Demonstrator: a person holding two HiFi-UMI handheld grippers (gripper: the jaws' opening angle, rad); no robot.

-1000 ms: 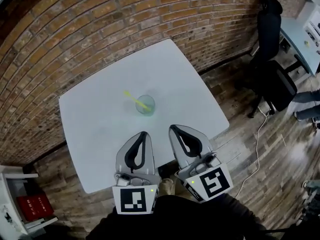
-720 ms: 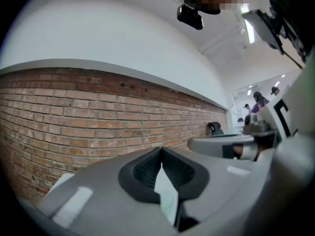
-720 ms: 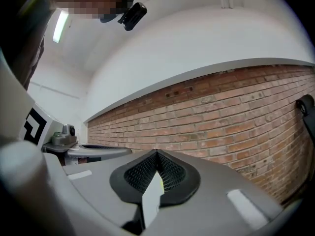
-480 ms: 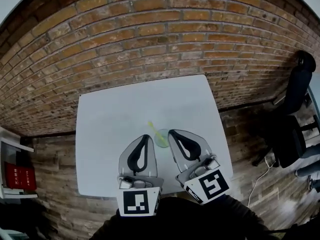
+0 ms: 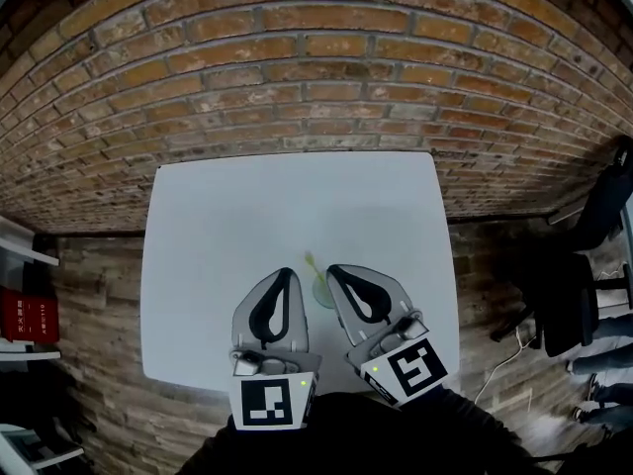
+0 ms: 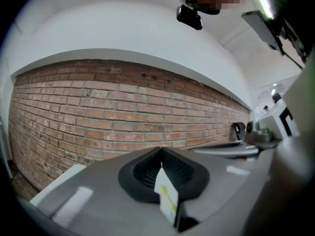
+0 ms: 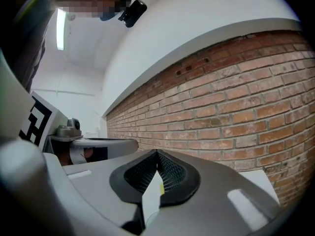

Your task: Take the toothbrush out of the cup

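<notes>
A small clear greenish cup (image 5: 321,294) stands on the white table (image 5: 227,226), with a yellow toothbrush (image 5: 311,263) leaning out of it toward the upper left. My left gripper (image 5: 285,272) and right gripper (image 5: 333,269) hover side by side over the near part of the table. The cup lies between their tips and is partly hidden by them. Both are shut with nothing held. In the left gripper view the shut jaws (image 6: 161,149) leave a slit showing white table and the yellow toothbrush (image 6: 169,200). The right gripper (image 7: 157,152) points level at the wall.
A brick wall (image 5: 316,77) rises just behind the table's far edge. A black office chair (image 5: 584,285) stands on the wooden floor at the right. A white shelf with a red item (image 5: 25,317) is at the left.
The view has swung so the table now lies square to the wall. Both grippers have come nearer to the cup, which now sits between their tips instead of ahead of them.
</notes>
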